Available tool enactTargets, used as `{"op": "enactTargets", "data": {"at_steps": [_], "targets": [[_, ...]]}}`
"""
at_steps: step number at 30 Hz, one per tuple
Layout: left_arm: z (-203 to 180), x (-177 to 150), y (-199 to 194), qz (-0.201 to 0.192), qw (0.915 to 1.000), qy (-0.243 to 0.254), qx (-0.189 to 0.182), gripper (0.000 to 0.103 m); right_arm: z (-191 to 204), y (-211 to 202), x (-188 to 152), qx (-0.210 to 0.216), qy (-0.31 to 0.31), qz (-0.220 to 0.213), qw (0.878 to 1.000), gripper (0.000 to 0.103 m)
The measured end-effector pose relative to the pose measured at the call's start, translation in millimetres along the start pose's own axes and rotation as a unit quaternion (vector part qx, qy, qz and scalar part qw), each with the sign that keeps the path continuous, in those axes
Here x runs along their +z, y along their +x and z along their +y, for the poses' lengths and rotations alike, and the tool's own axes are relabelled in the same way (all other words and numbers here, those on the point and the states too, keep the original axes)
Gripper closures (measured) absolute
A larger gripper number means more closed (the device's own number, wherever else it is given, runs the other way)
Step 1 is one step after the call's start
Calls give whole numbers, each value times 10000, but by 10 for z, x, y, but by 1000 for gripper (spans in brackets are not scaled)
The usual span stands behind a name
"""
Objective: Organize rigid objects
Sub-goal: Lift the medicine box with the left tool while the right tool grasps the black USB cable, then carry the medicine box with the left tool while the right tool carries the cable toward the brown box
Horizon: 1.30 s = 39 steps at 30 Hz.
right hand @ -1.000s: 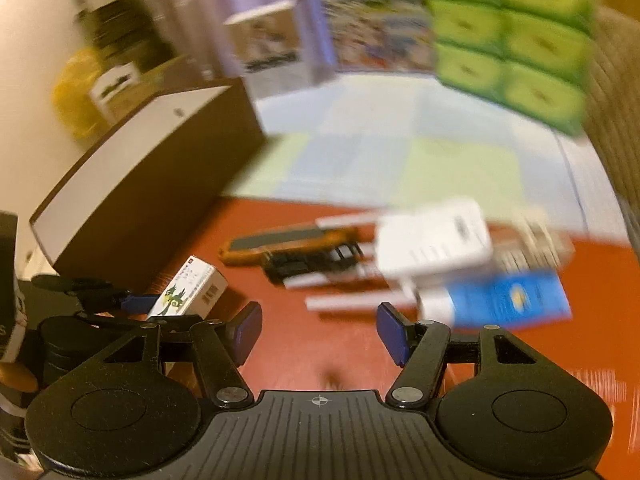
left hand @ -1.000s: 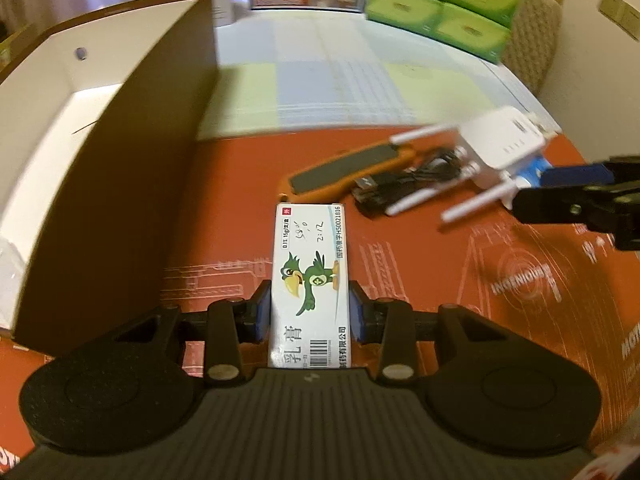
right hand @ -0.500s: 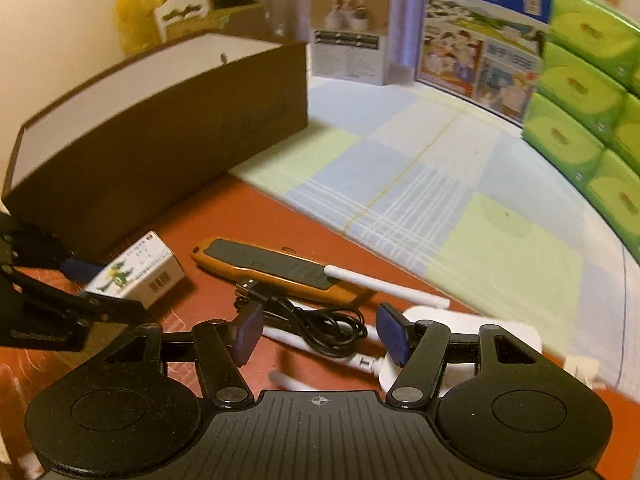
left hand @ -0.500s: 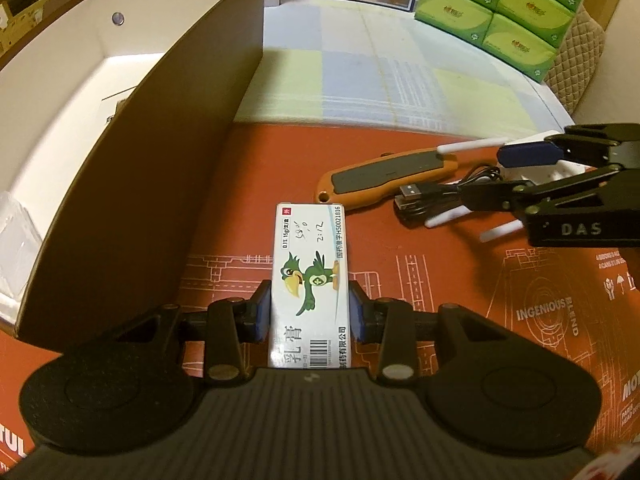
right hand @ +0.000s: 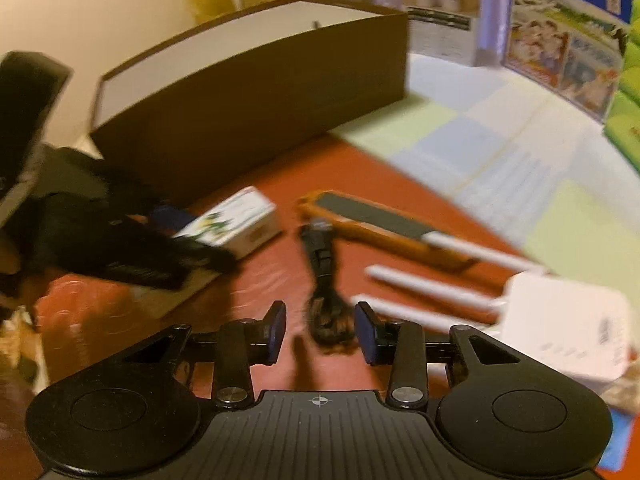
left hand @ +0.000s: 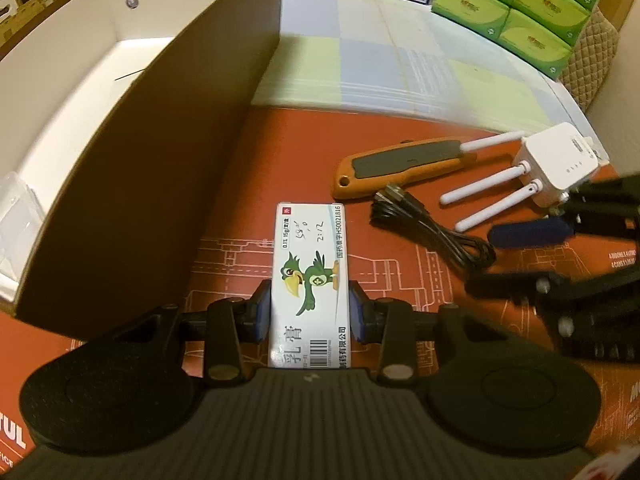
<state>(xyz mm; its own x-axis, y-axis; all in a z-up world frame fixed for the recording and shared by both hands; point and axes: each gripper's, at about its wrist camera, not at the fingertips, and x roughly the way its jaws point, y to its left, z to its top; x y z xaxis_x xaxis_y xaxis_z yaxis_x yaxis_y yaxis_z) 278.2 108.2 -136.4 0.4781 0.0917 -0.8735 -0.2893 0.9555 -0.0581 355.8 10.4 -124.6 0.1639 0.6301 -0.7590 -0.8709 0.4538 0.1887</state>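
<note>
Right gripper (right hand: 320, 330) has dropped, jaws closing around the cable (right hand: 326, 280); left gripper (left hand: 310, 312) clamps the carton (left hand: 310, 280).

Our left gripper (left hand: 310, 312) points steeply down, its pads pressed on both sides of a box. Our right gripper (right hand: 320, 332) has just been closing around a cable bundle, its jaws apart.

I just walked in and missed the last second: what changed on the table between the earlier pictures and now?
The right gripper came down over the black cable; its jaws have just been closing around the coil. The left gripper still clamps the white box. The orange knife and router stayed put.
</note>
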Motion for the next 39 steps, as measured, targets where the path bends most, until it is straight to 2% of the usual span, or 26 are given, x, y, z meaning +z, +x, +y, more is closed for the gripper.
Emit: {"op": "enactTargets", "data": {"at_steps": [5, 11, 14, 17, 19, 22, 39], "targets": [[40, -2, -5, -8, 10000, -50, 56, 70, 25, 68, 44, -187, 162, -122, 9996, 67], [26, 0, -7, -23, 10000, -42, 68, 70, 55, 270, 135, -361, -37, -74, 9993, 67], [26, -2, -10, -28, 9999, -60, 77, 70, 76, 355, 169, -314, -75, -55, 9995, 68], [20, 1, -9, -44, 9999, -54, 116, 70, 113, 436, 172, -417, -171, -22, 9990, 74], [19, 7, -4, -51, 9999, -49, 134, 70, 113, 475, 163, -489, -176, 12, 9986, 82], [17, 9, 0, -61, 9999, -44, 146, 70, 117, 474, 135, -540, -156, -34, 9984, 88], [-79, -28, -7, 3, 9997, 162, 183, 70, 225, 250, -91, -387, 382, 35, 9985, 88]]}}
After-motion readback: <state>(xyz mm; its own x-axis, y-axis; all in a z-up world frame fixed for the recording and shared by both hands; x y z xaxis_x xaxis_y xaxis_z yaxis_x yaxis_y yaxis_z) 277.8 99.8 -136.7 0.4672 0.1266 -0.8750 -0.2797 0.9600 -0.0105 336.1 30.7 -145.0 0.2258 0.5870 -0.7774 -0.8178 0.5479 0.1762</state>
